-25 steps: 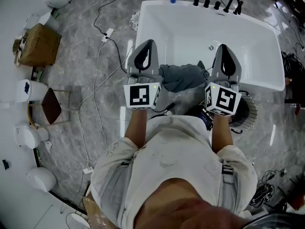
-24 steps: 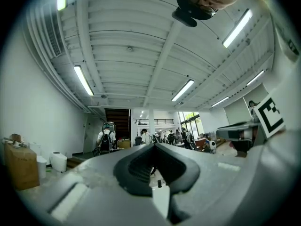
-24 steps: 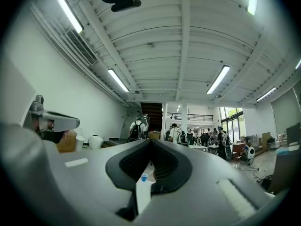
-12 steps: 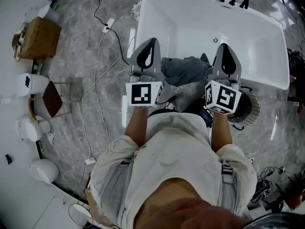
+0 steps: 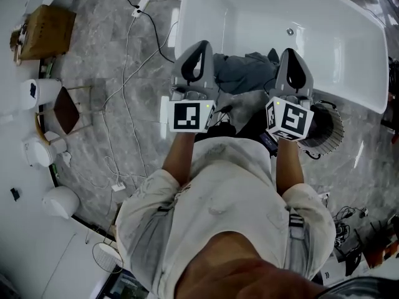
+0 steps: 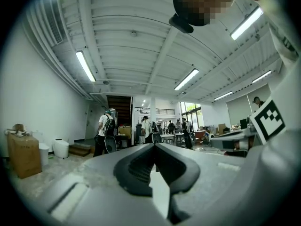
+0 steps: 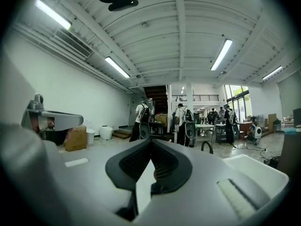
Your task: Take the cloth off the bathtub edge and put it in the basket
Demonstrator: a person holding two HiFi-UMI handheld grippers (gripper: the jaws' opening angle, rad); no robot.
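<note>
**Left gripper (image 5: pixel 197 55) and right gripper (image 5: pixel 293 60) shut at the bathtub (image 5: pixel 262 11)**

Both pairs of jaws are pressed together with nothing between them. The forearms reach straight forward from the torso, side by side, and the jaws point roughly level across the bathtub. The basket (image 5: pixel 329 132) stands on the floor just outside the bathtub's near edge, partly hidden behind the right gripper. The cloth (image 5: pixel 240 76) lies heaped on that near edge, between the two grippers.

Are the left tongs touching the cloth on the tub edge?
Apart. The left gripper view shows the left tongs shut, tips against open room, with no cloth at them.
</note>
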